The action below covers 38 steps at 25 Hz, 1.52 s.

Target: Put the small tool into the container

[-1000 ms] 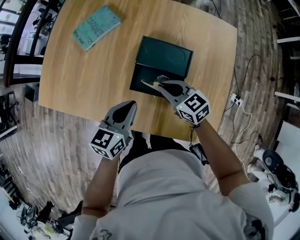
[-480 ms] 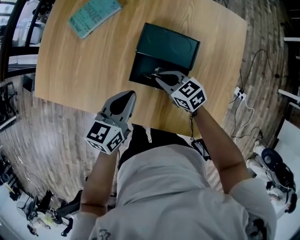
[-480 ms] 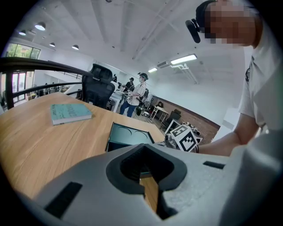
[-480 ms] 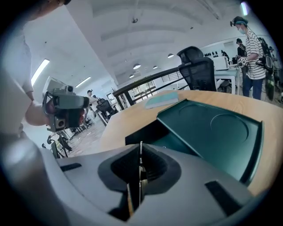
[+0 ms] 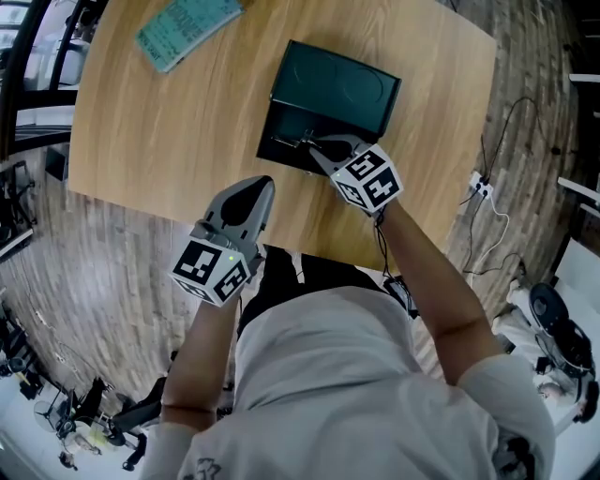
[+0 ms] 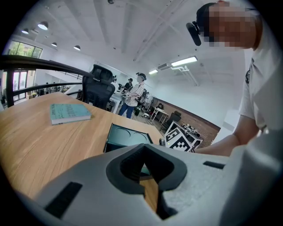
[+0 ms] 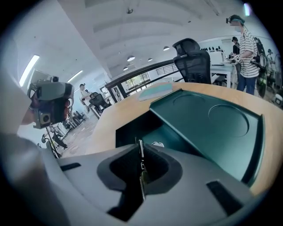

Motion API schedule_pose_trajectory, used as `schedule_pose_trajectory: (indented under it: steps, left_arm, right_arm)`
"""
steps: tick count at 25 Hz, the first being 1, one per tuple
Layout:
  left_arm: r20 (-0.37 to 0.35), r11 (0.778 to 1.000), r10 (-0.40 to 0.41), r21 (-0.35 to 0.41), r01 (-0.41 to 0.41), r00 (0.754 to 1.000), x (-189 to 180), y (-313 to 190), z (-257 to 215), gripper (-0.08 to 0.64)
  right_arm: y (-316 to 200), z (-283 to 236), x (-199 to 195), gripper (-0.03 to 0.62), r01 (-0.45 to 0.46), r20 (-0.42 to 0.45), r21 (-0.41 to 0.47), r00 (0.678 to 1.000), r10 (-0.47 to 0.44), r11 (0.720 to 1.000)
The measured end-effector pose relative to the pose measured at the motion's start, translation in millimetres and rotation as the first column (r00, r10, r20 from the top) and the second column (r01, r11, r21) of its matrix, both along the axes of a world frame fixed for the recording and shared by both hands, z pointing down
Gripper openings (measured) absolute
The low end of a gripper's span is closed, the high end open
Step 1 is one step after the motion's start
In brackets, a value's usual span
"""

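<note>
1. The right gripper has its jaws opening, with one small tool, a thin metal strip, standing upright in the narrow slit between them, and the pads appear to be touching it.
2. The tool's tip points down over the open compartment of the one container, a dark green box. It is above the near edge and is not lying inside.
3. A pale spot shows on the compartment's floor. It may be a marking or a small item, but the view is too poor to tell.
4. The container's lid lies folded back on the far side of the compartment, with two round recesses in it.
5. The left gripper has its jaws drawn together on nothing. It sits on the near left of the container, clear of it.
6. One teal book lies well apart from the container, off its far left.
7. Container and book both rest on one wooden table.
</note>
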<state>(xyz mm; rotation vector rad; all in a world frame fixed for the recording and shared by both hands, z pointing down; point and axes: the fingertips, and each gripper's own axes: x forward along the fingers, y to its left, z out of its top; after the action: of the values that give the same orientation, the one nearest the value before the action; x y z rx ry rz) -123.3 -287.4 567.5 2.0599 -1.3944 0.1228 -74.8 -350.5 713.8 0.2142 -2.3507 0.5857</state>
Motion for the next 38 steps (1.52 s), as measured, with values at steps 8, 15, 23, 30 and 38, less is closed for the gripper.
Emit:
schedule_pose_trajectory:
  steps: [8,15,23,30,38]
  left_arm:
    - [0.014,1.000,0.000,0.012,0.000,1.000,2,4,-5,0.005]
    - [0.022,1.000,0.000,0.022,-0.001,1.000,1,12,-11,0.005]
    - [0.038,0.996,0.026,0.085,-0.029,0.999,-1,23,-39,0.005]
    - [0.045,0.989,0.047,0.141,-0.053,0.998,-6,41,-67,0.005]
    - [0.087,0.966,0.117,0.221,-0.134,0.989,2,66,-103,0.005]
  right_arm:
    - [-19,1,5,0.156,-0.082,-0.049,0.057,0.995,0.085,0.995]
    - [-23,-12,16,0.156,-0.128,-0.034,0.075,0.991,0.131,0.989]
    - [-13,-52,21,0.109,-0.160,0.013,0.131,0.987,0.160,0.978]
    - [10,-101,25,0.028,-0.206,0.101,0.186,0.977,0.190,0.961]
    - [51,-167,29,0.006,-0.249,0.192,0.273,0.961,0.202,0.929]
